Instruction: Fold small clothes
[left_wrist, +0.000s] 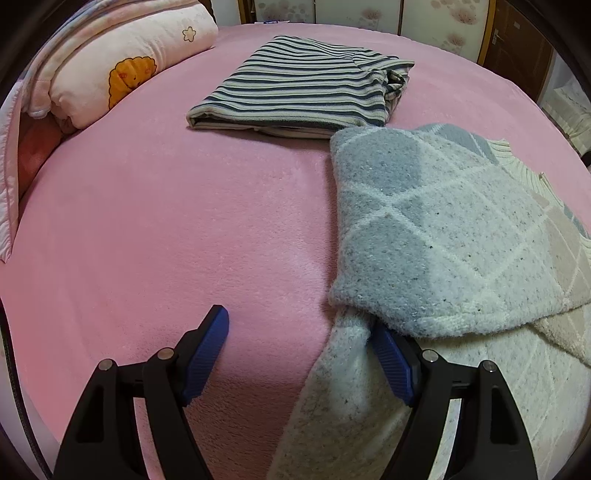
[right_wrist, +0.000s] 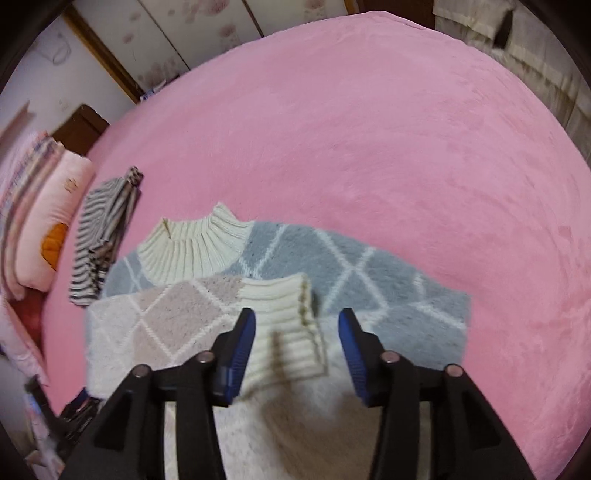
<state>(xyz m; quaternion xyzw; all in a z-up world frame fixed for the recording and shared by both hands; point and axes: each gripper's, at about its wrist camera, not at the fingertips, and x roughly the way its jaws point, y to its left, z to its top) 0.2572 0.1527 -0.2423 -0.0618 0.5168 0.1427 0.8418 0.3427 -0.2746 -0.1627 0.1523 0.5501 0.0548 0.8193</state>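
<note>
A fuzzy grey, white and pale pink diamond-patterned sweater (left_wrist: 443, 229) lies partly folded on the pink bed (left_wrist: 147, 221). One sleeve is laid across its body. My left gripper (left_wrist: 299, 321) is open at the sweater's left edge; its right finger (left_wrist: 391, 365) sits against the fold and its left finger over bare blanket. In the right wrist view the sweater (right_wrist: 332, 266) shows its cream ribbed collar (right_wrist: 192, 243). My right gripper (right_wrist: 297, 314) is open just over the cream ribbed cuff (right_wrist: 288, 332), which lies between its fingers without being pinched.
A folded blue-and-cream striped garment (left_wrist: 295, 88) lies beyond the sweater, also seen as the striped garment (right_wrist: 103, 229) at the left. A pink pillow with an orange print (left_wrist: 122, 62) and stacked bedding sit at the bed's left side. Wardrobe doors (left_wrist: 369, 14) stand behind the bed.
</note>
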